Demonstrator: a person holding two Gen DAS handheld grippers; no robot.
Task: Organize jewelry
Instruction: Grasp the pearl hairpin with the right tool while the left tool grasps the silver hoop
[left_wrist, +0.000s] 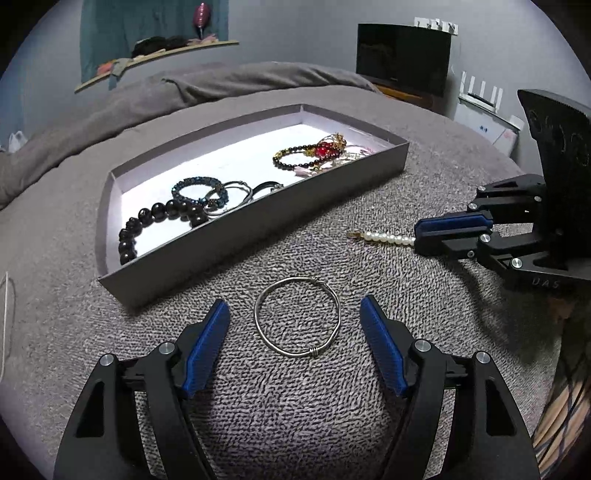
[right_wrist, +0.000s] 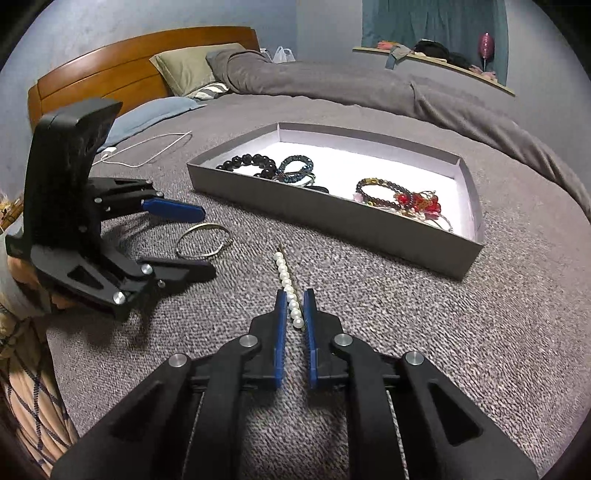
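Note:
A silver wire bangle (left_wrist: 297, 316) lies flat on the grey bed cover, between the spread fingers of my left gripper (left_wrist: 295, 308), which is open around it without touching. It also shows in the right wrist view (right_wrist: 203, 240). A pearl hair pin (right_wrist: 289, 290) lies on the cover; my right gripper (right_wrist: 294, 299) is shut on its near end. In the left wrist view the pin (left_wrist: 384, 237) sticks out of the right gripper (left_wrist: 419, 236). A grey shallow box (left_wrist: 236, 243) holds several bracelets: black beads (left_wrist: 159, 218), blue beads (left_wrist: 197, 188), red beads (left_wrist: 327, 149).
The box (right_wrist: 332, 218) lies on a wide grey bed. A rumpled grey duvet (right_wrist: 332, 81) and pillows (right_wrist: 184, 66) lie behind it. A white cable (right_wrist: 147, 147) lies on the cover at the left. A black monitor (left_wrist: 402, 55) stands beyond the bed.

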